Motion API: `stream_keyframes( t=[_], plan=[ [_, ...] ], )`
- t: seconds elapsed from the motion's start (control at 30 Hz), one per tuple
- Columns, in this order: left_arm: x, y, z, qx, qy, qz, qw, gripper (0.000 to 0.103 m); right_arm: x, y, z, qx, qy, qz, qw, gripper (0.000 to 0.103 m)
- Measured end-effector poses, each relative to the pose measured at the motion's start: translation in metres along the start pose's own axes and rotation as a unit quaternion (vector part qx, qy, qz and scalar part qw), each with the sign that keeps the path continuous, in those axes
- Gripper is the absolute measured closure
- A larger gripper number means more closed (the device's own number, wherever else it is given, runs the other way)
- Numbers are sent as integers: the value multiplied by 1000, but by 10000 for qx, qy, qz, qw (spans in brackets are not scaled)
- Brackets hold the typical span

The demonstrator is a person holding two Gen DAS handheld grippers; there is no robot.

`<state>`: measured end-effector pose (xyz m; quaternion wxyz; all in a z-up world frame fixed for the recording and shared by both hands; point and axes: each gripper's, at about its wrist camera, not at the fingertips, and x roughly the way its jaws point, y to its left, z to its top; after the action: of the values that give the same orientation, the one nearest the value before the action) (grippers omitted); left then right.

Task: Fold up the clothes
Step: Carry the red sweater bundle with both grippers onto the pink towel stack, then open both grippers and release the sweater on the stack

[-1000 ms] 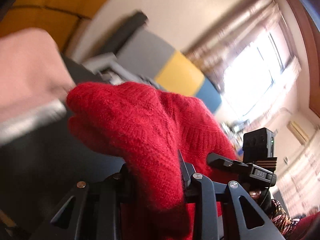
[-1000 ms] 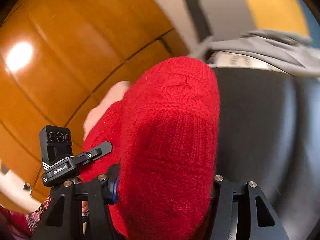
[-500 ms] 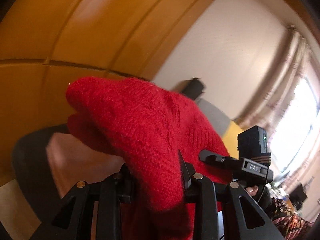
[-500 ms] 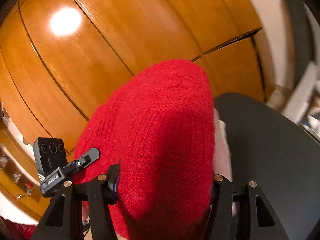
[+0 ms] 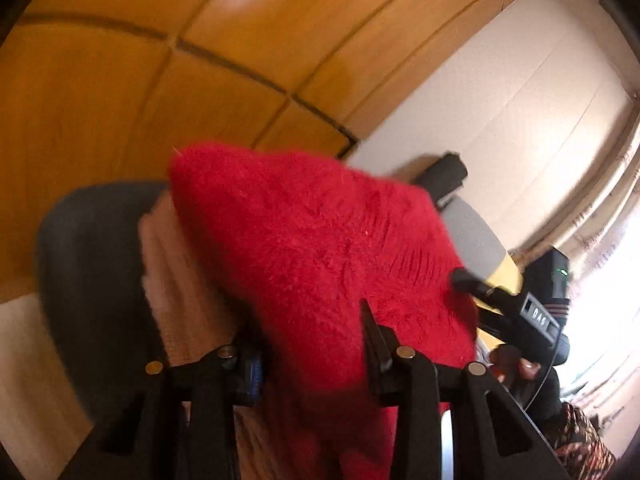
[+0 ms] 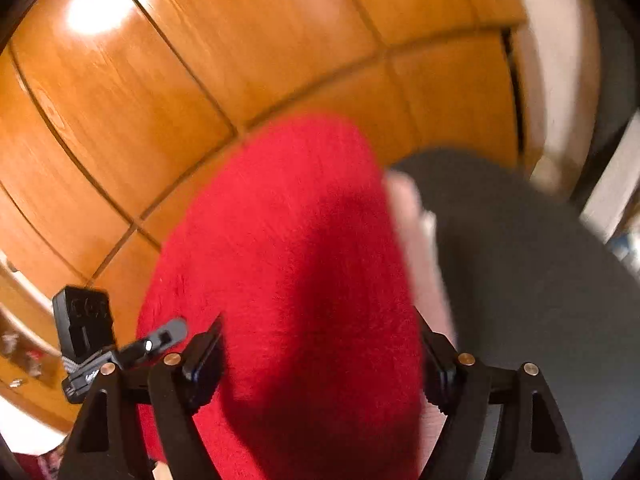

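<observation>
A red knitted sweater (image 5: 320, 264) is gripped between both the left tool (image 5: 312, 344) and right tool (image 6: 320, 352), now swung from the grey clothes toward a pink folded garment (image 5: 180, 280) ahead, seemingly for stacking.

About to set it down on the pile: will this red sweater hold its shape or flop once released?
Likely floppy: the red sweater bulges and droops over both the left gripper and right gripper. Its fuzzy, thick knit probably grips rather than slips. It may slump against the pink folded cloth.
</observation>
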<state>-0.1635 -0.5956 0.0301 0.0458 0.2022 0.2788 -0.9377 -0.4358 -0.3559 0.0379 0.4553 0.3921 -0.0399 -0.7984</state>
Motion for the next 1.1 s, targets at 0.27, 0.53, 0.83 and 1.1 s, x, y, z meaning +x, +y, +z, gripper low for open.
stream_keyframes(
  t=[0.27,0.53,0.83,1.1],
  plan=[
    [-16,-41,18,890,-686,349,9931,74,-45,85,8,-1805,-685,-1031,9757,54],
    [137,8,13,1384,975,1019,9803,73,62,67,22,-1534,467,-1544,9749,53],
    [148,23,13,1372,1102,1034,9790,73,79,38,23,-924,88,-1272,9875,45],
    [67,-19,5,1117,415,1582,9802,72,-44,51,-1,-333,-1137,-846,9893,24]
  ],
)
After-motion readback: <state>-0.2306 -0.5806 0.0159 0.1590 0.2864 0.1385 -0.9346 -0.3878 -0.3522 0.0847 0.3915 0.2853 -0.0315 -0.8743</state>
